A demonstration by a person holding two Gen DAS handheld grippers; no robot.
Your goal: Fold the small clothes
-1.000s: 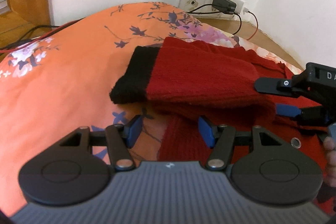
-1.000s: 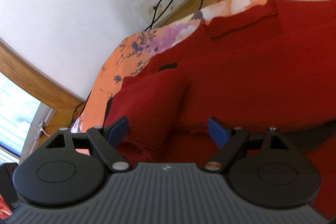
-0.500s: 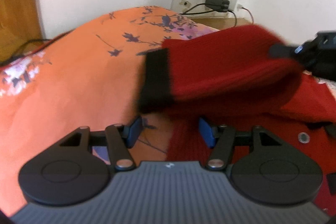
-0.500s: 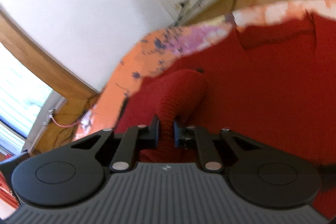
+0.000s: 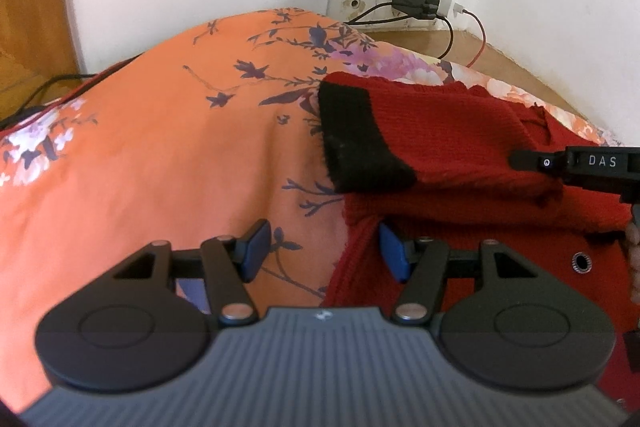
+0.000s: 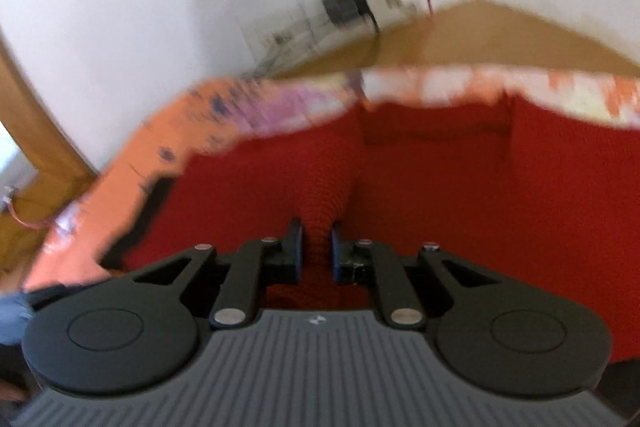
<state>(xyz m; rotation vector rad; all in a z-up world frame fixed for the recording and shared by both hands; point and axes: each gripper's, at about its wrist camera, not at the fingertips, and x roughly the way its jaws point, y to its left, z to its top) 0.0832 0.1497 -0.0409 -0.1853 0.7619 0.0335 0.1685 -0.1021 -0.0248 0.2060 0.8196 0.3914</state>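
A red knitted sweater (image 6: 480, 207) lies on an orange floral bedsheet (image 5: 160, 167). Its sleeve (image 5: 440, 143), ending in a black cuff (image 5: 356, 143), is lifted and folded across the body. My right gripper (image 6: 316, 253) is shut on a pinched ridge of the sleeve (image 6: 324, 203); it also reaches in from the right edge of the left wrist view as the right gripper (image 5: 560, 167). My left gripper (image 5: 325, 253) stands open low over the sheet. The sweater's left edge (image 5: 352, 247) lies just inside its right finger, and the pads do not press on it.
A wall socket with a black charger (image 5: 412, 3) and trailing cables sits behind the bed. A wooden ledge (image 5: 500, 59) runs along the white wall. A metal snap (image 5: 580, 261) shows on the sweater front. A person's fingers (image 5: 632, 247) appear at the right edge.
The right gripper shut on the sleeve and pulled it up and to the right, so the black cuff slid rightward across the sheet. The left gripper stayed open in place.
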